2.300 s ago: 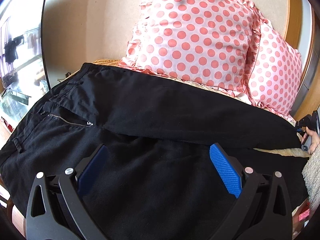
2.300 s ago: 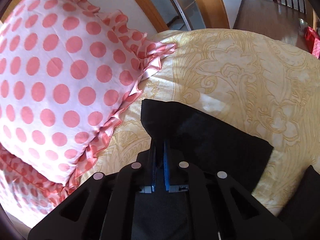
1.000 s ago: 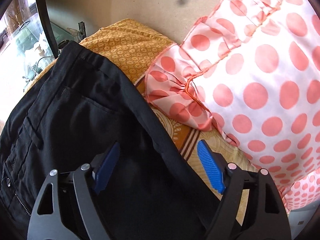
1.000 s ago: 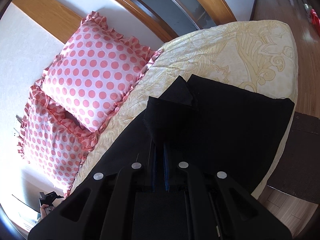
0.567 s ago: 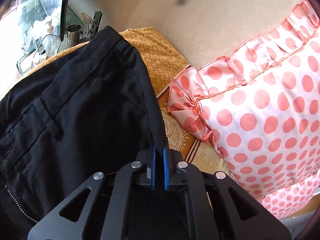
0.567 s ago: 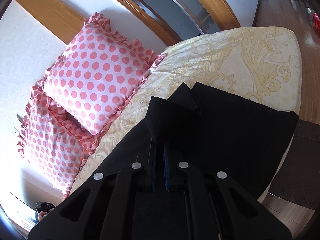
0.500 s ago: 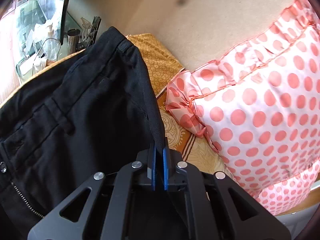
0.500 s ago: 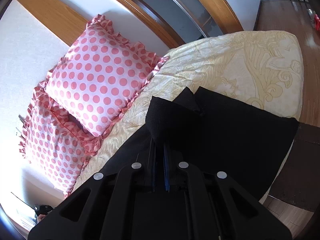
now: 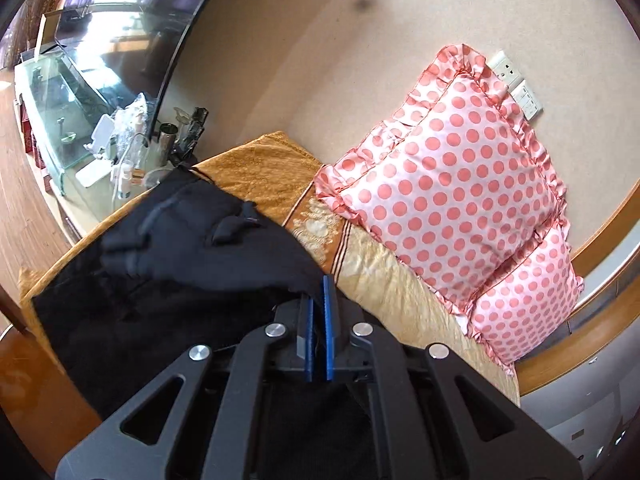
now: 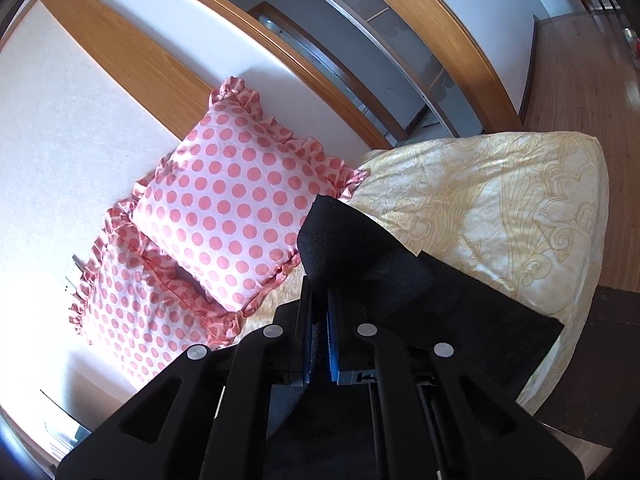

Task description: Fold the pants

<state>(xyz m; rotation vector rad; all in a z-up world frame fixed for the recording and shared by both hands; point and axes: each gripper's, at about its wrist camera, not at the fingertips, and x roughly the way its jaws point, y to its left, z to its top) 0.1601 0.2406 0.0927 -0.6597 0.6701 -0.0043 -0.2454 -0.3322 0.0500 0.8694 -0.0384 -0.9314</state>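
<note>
A bed with a pale yellow patterned cover fills both views, an orange blanket at its far corner. Black pants lie spread across it, lifted at two places. Two pink polka-dot pillows lean against the wall just beside the cloth. The left gripper is clamped on a raised fold near the waist end, blue pads pinching fabric. The right gripper is likewise closed tight on a leg end, which stands up above its jaws. A glass-topped stand holds small clutter.
</note>
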